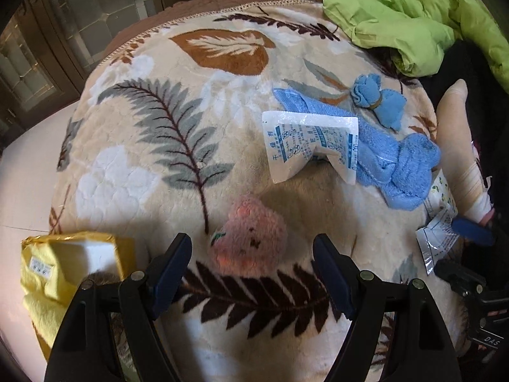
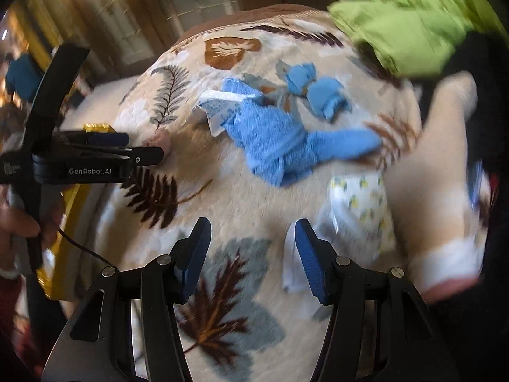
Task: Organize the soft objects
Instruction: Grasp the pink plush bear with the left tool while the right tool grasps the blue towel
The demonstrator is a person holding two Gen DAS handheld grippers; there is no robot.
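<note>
Jaws spread wide and empty, the left gripper (image 1: 253, 270) is straddling a pink plush toy (image 1: 251, 234), risking pinching the leaf-print blanket (image 1: 143, 146) too.

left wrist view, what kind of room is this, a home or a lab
Most likely a home, perhaps a bedroom or living room: a plush leaf-print blanket covers a soft surface, a green jacket lies crumpled on it, and tiled flooring shows beyond.
</note>
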